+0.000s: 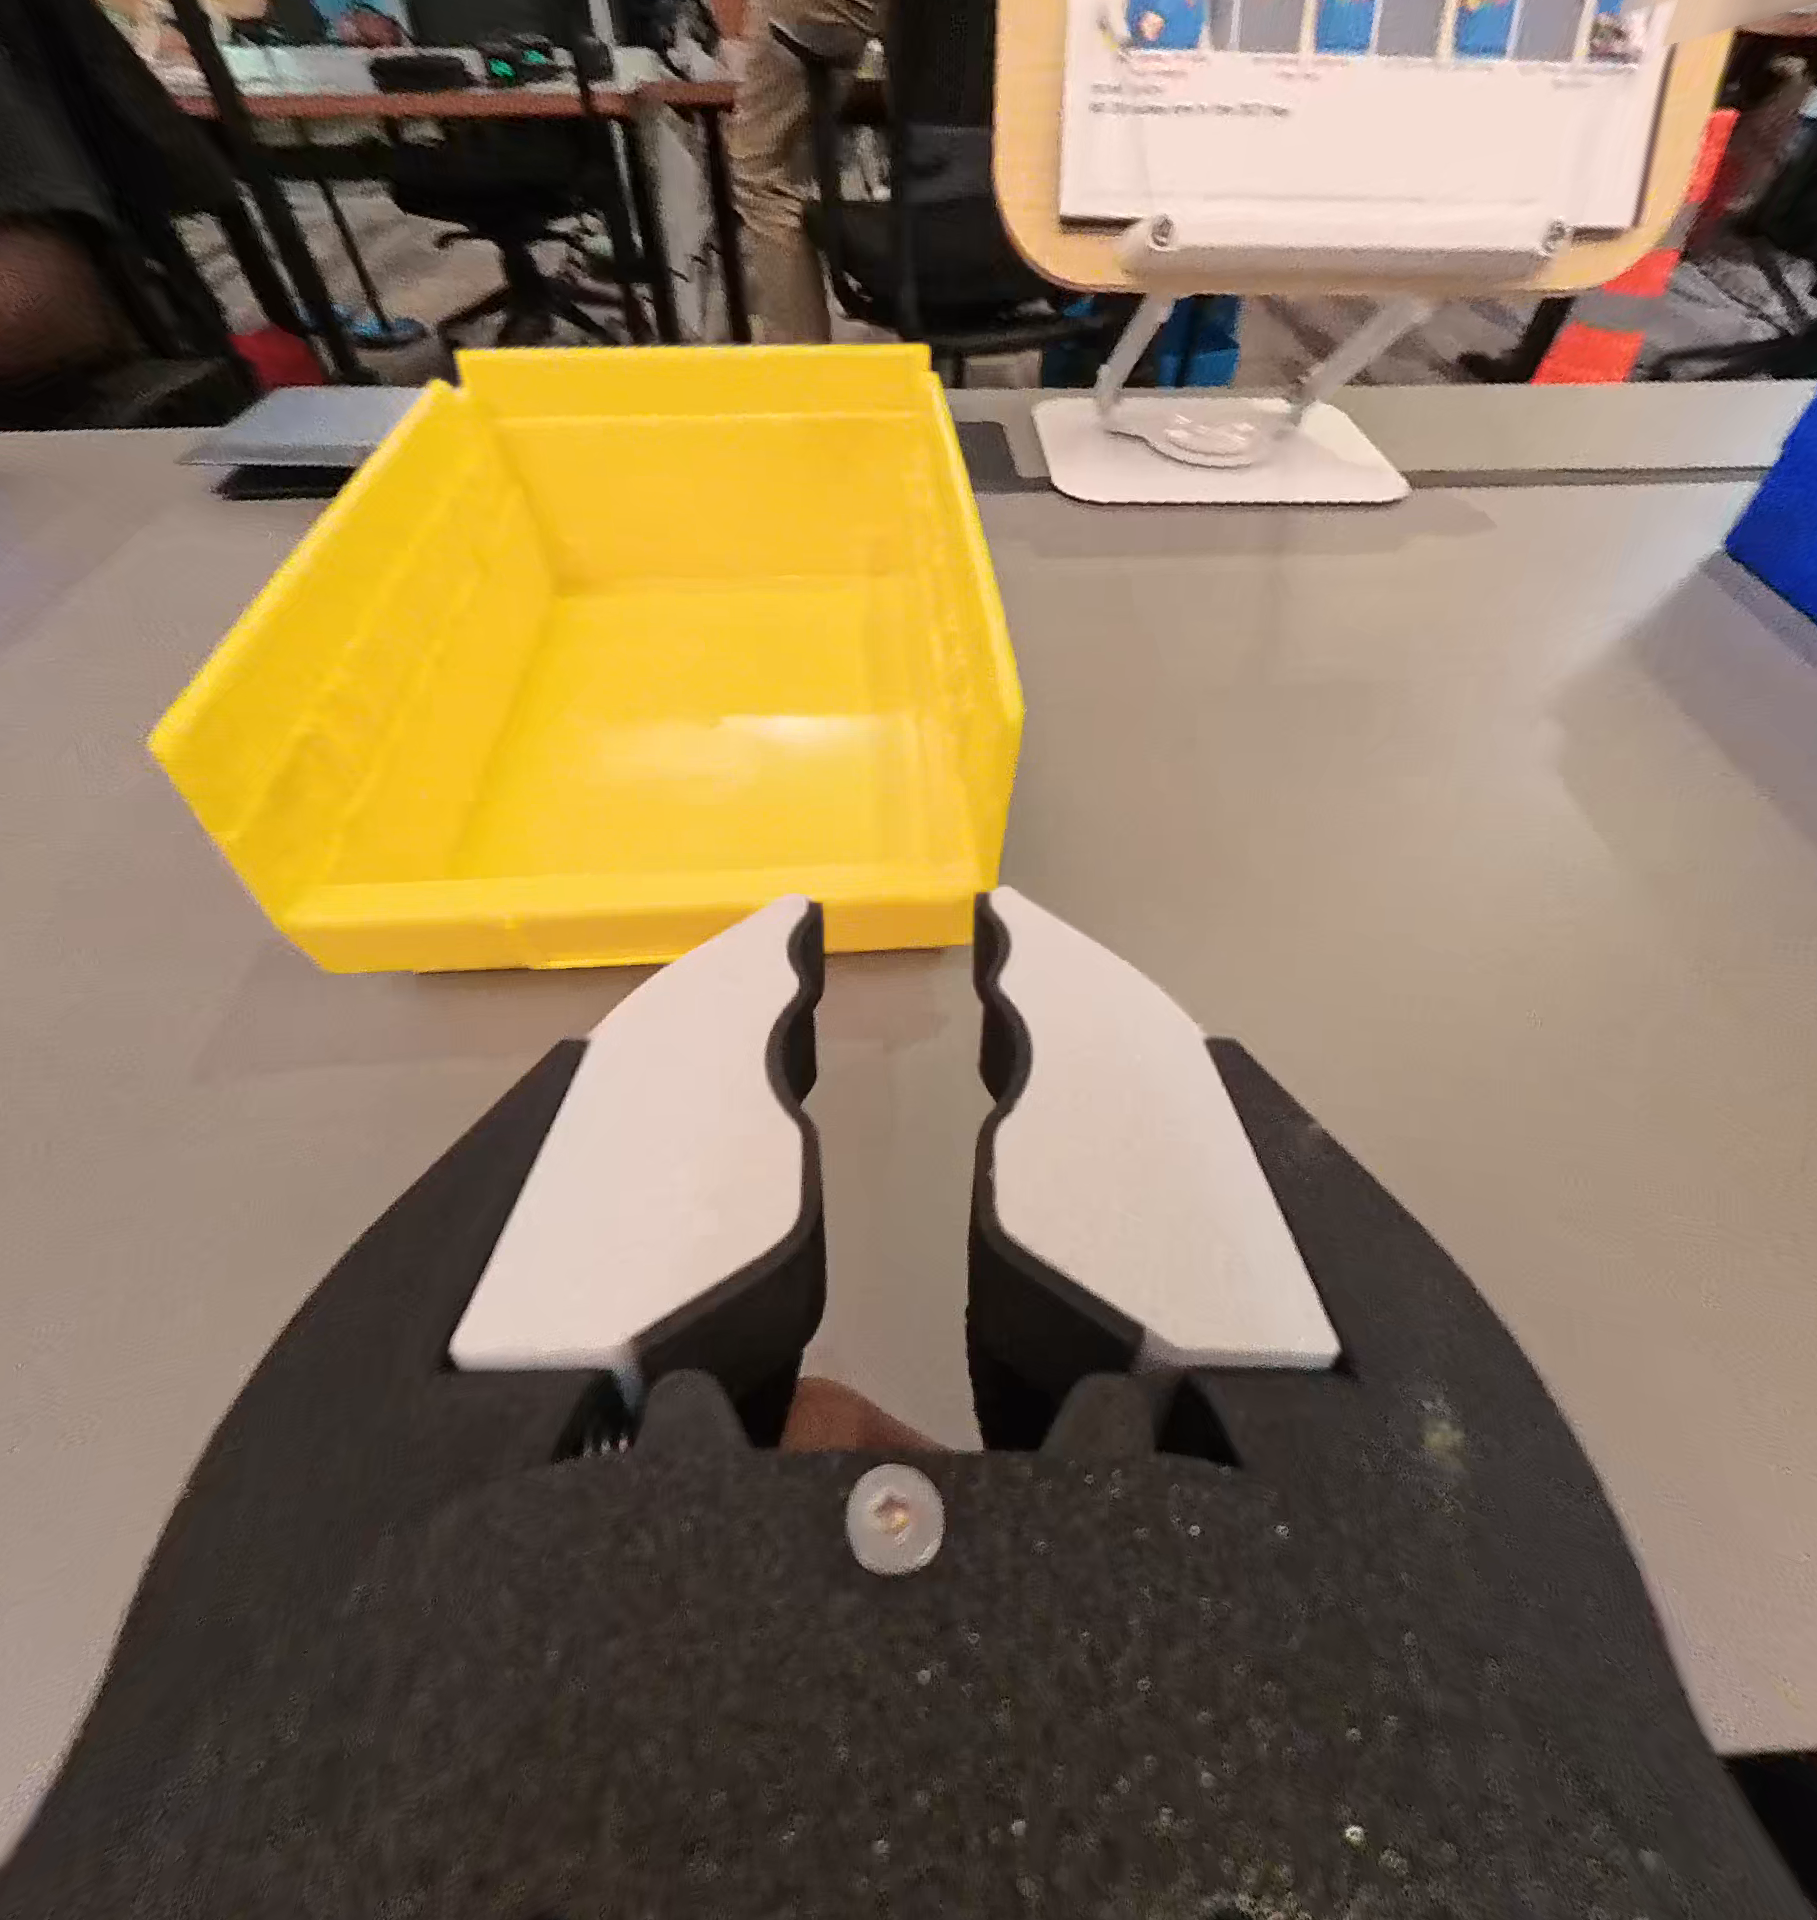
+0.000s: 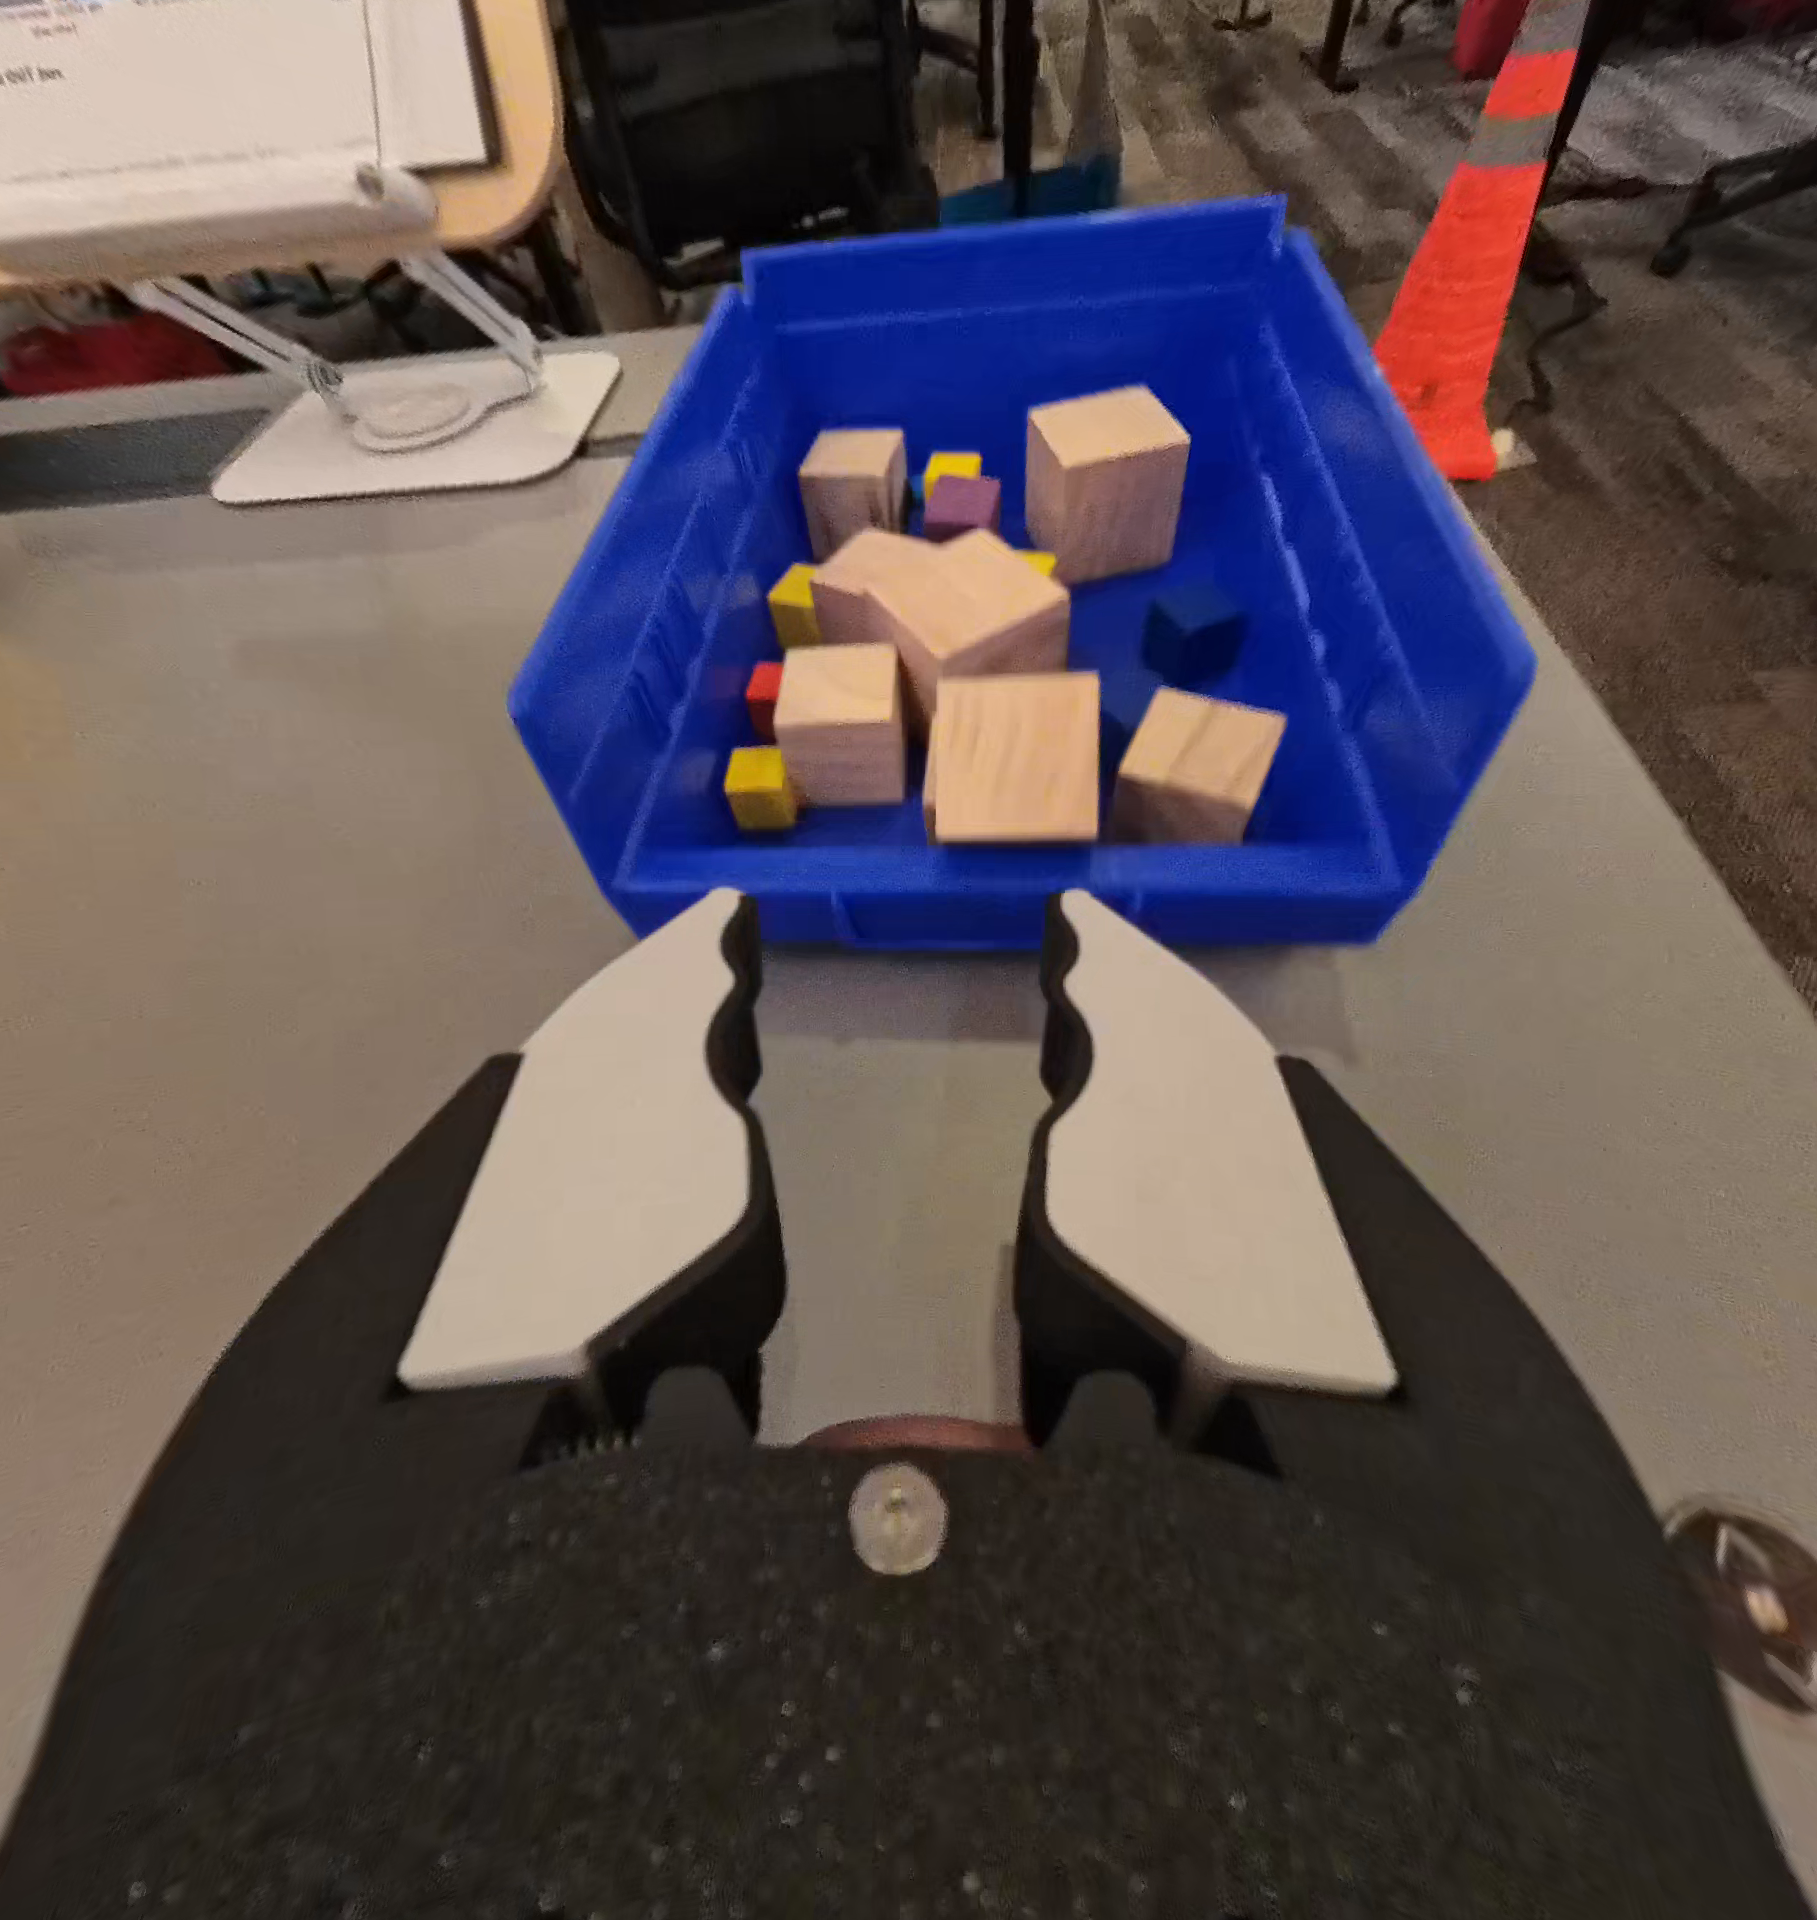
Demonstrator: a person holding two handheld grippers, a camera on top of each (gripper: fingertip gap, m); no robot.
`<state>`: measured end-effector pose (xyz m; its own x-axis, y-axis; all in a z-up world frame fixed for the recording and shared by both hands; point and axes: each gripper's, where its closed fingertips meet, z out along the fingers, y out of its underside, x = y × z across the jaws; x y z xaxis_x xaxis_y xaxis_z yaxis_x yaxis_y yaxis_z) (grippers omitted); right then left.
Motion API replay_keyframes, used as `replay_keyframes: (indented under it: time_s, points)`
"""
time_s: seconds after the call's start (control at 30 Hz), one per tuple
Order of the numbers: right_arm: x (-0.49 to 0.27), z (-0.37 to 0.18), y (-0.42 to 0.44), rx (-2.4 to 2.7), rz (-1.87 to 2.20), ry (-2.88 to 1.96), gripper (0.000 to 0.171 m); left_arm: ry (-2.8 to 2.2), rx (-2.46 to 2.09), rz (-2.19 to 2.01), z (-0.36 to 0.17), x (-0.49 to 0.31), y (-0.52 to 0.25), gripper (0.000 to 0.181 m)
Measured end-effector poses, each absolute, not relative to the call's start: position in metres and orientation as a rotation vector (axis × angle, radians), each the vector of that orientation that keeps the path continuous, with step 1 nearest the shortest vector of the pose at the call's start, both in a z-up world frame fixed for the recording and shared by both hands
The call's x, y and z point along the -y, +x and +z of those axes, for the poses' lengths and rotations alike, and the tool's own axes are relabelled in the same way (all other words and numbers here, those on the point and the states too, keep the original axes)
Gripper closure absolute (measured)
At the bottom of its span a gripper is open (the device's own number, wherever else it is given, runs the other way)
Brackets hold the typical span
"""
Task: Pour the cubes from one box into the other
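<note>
Wooden and coloured cubes [image 2: 1013, 753] fill blue box [image 2: 1330, 623]; yellow box [image 1: 384, 665] bare.

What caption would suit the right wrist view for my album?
Open right gripper faces a blue box of wooden and coloured cubes on a grey table.

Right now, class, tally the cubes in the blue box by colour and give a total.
Wood cubes: 7
Yellow cubes: 4
Red cube: 1
Purple cube: 1
Dark blue cube: 1
Total: 14 in sight; the pile may hide more.
</note>
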<state>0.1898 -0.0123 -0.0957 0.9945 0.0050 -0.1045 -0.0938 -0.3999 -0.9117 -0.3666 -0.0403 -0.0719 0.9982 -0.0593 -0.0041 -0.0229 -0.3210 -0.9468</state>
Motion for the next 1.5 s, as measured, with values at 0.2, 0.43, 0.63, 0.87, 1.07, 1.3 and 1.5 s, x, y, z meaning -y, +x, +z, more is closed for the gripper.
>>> replay_keyframes:
  time_s: [0.2, 0.43, 0.63, 0.87, 1.07, 1.3, 1.5]
  points:
    - [0.043, -0.116, 0.204, -0.129, 0.107, -1.980, 0.119, -1.948, -0.008, 0.015, -0.101, 0.037, -0.385, 0.156]
    - [0.045, -0.116, 0.216, -0.125, 0.026, -1.977, 0.117, -1.984, -0.013, 0.023, -0.110, 0.040, -0.394, 0.156]
    - [0.040, -0.120, 0.217, -0.126, 0.028, -1.995, 0.117, -2.008, -0.025, -0.005, -0.116, 0.035, -0.389, 0.156]
    - [0.027, -0.097, 0.251, -0.151, -0.077, -1.941, 0.118, -2.039, -0.312, -0.268, -0.106, 0.036, -0.264, 0.147]
    - [-0.014, -0.091, 0.297, -0.256, -0.022, -1.948, 0.112, -2.039, -0.629, -0.467, -0.106, 0.012, -0.024, 0.146]
    - [-0.047, -0.142, 0.314, -0.270, -0.033, -2.071, 0.113, -2.088, -0.523, -0.315, -0.134, -0.075, 0.100, 0.178]
    - [-0.052, -0.139, 0.319, -0.302, 0.072, -2.035, 0.114, -2.139, -0.389, -0.495, -0.130, -0.057, 0.088, 0.155]
